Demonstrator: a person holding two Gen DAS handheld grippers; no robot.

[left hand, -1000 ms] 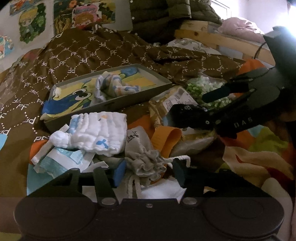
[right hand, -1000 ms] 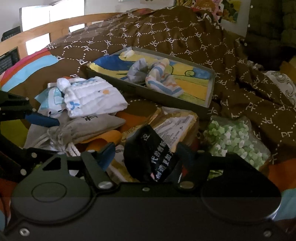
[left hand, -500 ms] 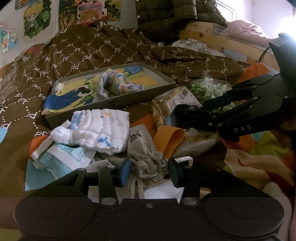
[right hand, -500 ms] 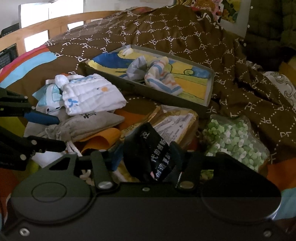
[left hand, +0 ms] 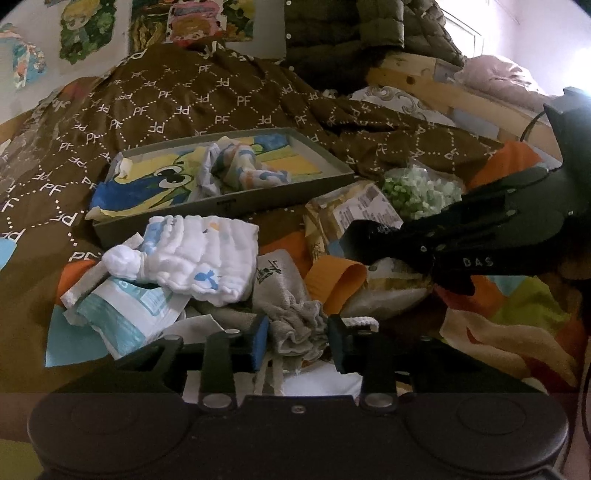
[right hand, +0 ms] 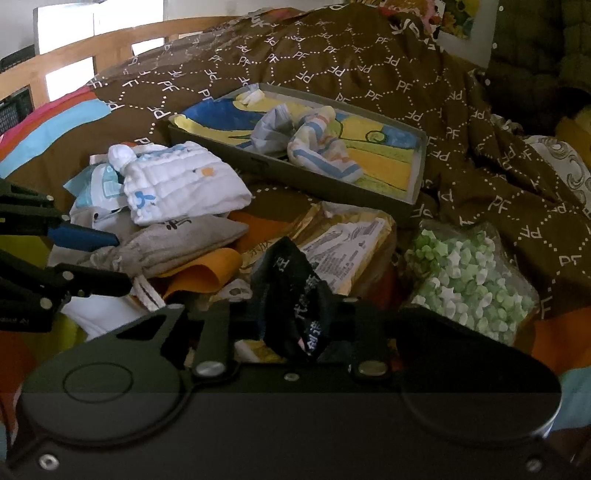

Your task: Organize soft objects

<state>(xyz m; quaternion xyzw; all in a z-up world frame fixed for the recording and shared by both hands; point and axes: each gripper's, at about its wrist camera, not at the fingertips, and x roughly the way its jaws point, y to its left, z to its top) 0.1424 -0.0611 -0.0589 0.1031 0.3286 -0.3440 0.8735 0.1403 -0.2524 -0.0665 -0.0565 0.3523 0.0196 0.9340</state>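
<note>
A grey box (left hand: 221, 201) (right hand: 306, 181) with a cartoon lining lies on the brown quilt and holds a striped cloth (left hand: 243, 168) (right hand: 321, 147). In front of it lie a white quilted cloth (left hand: 199, 258) (right hand: 177, 181) and a grey drawstring pouch (left hand: 291, 302) (right hand: 173, 243). My left gripper (left hand: 297, 338) stands around the pouch's gathered neck, jaws narrowed on it. My right gripper (right hand: 295, 325) is shut on a black cloth with white lettering (right hand: 295, 291) (left hand: 369, 240), held over the pile.
A gold packet (right hand: 343, 240) (left hand: 351, 218), a bag of green and white pieces (right hand: 469, 280) (left hand: 421, 192), an orange fabric strip (left hand: 332, 277) and a white-teal wrapper (left hand: 122, 310) lie around. A wooden bed rail (right hand: 92, 48) and dark jacket (left hand: 351, 33) stand behind.
My left gripper's jaws have narrowed from wide open to closing around the grey pouch's neck. My right gripper has shut tighter on the black cloth and lifted it slightly.
</note>
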